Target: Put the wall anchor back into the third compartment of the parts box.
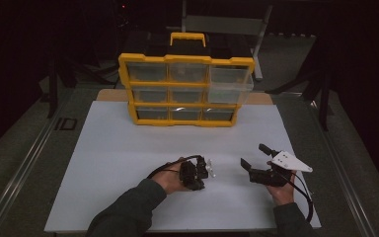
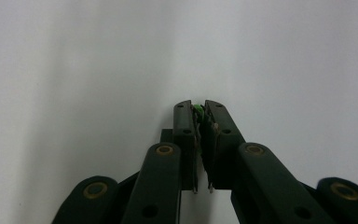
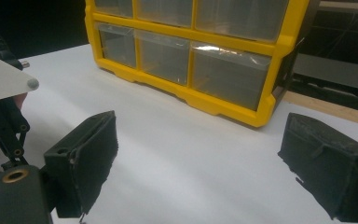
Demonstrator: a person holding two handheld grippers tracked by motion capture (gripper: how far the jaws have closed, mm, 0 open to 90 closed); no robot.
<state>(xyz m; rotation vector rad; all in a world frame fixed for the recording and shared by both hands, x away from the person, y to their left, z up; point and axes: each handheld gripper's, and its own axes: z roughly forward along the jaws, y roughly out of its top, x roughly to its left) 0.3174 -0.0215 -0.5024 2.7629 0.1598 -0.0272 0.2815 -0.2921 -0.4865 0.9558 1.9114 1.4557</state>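
White table sheet (image 1: 128, 163): covers the work surface, bare across the middle.

Yellow drawer cabinet (image 1: 185, 89): upright at the far edge of the sheet, three rows of three clear drawers, yellow handle on top. Upper right drawer (image 1: 230, 84) pulled forward out of the frame; the rest sit flush. Well apart from both hands, with nothing between.

Right gripper (image 1: 256, 158): on the near right of the sheet, pointing toward the cabinet, jaws spread wide with nothing between them.

Left gripper (image 1: 208, 168): near centre, low over the sheet, jaws closed on the small green part.

Small green part (image 2: 198, 110): pinched at the jaw tips, mostly hidden by the pads.
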